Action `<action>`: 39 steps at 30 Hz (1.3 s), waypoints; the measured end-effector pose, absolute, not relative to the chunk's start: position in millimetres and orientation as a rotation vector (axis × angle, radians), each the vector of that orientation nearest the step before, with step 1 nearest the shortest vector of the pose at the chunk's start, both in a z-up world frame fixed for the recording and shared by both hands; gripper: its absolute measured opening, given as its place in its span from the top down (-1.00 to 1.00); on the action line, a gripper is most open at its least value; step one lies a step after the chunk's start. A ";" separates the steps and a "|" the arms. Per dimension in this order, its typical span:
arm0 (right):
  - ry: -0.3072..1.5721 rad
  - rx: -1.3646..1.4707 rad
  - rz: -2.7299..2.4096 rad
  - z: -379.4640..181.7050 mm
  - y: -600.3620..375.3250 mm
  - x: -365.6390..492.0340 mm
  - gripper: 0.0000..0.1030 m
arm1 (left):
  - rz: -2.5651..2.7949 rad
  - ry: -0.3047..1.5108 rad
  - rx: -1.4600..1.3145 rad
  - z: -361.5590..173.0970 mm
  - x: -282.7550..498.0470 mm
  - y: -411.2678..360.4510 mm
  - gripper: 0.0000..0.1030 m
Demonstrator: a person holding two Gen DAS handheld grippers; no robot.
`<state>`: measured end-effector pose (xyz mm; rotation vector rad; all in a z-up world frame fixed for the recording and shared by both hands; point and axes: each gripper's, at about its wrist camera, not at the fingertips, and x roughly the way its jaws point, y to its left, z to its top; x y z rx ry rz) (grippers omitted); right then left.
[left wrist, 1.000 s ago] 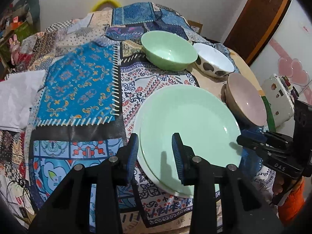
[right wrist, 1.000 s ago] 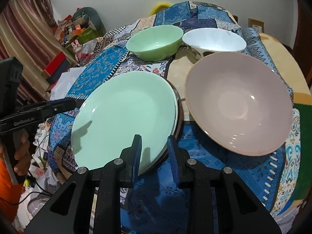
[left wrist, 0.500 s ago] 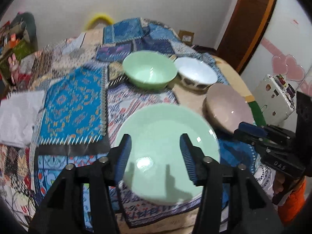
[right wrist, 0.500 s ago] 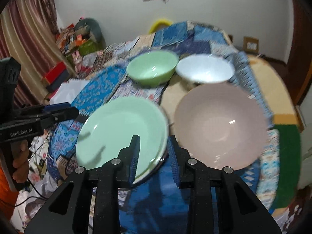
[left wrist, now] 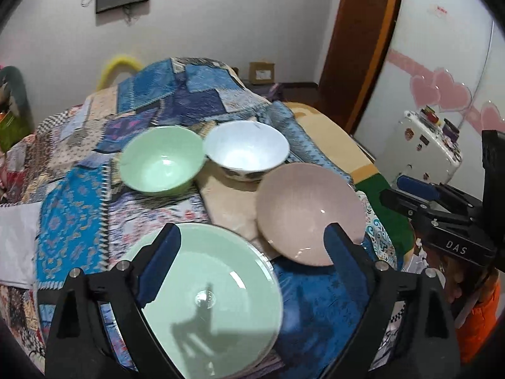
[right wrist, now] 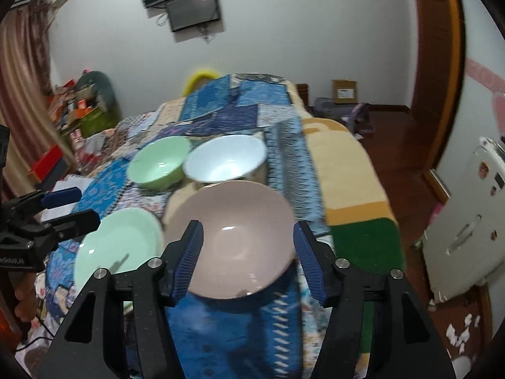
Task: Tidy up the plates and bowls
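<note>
Green plate (left wrist: pixel 208 300) lay on the patchwork cloth (left wrist: pixel 72 221) w/ pink bowl (left wrist: pixel 309 211) just beside it, green bowl (left wrist: pixel 161 164) & white bowl (left wrist: pixel 246 151) behind. Your left gripper (left wrist: pixel 249 246) & right gripper (right wrist: pixel 247 249) were both opening, nothing gripped.

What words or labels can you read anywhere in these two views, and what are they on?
"DAS": white letters on the black body of the right gripper, seen from the left wrist.
White lettering on the left gripper body, at the right wrist view's edge: cut off, unreadable.
Stickers on the white appliance: too small to read.
</note>
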<state>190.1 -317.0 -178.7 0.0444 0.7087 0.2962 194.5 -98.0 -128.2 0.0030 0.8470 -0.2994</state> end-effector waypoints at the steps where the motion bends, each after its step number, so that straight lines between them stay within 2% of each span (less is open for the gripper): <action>1: 0.715 0.047 0.289 -181.0 -321.7 193.1 -0.10 | -0.302 0.856 0.007 -131.8 198.7 -102.8 -0.80; 10: 0.788 0.085 0.288 -213.8 -333.5 216.8 -0.10 | -0.301 0.969 0.003 -177.7 241.4 -127.0 -0.77; 14: 0.821 0.113 0.306 -229.3 -330.7 228.0 -0.07 | -0.295 1.026 -0.012 -196.6 259.6 -128.4 -0.39; 18: 0.858 0.147 0.328 -241.7 -331.5 234.4 0.22 | -0.310 1.074 -0.034 -212.3 272.4 -131.4 -0.09; 20: 0.879 0.169 0.340 -247.5 -332.6 235.4 0.27 | -0.328 1.102 -0.049 -219.4 277.1 -133.0 0.14; 25: 0.912 0.210 0.370 -254.3 -333.6 235.5 0.50 | -0.374 1.142 -0.079 -230.1 279.5 -137.3 0.44; 39: 0.880 0.211 0.334 -237.7 -333.0 226.8 0.55 | -0.354 1.092 -0.046 -210.3 265.0 -143.4 0.45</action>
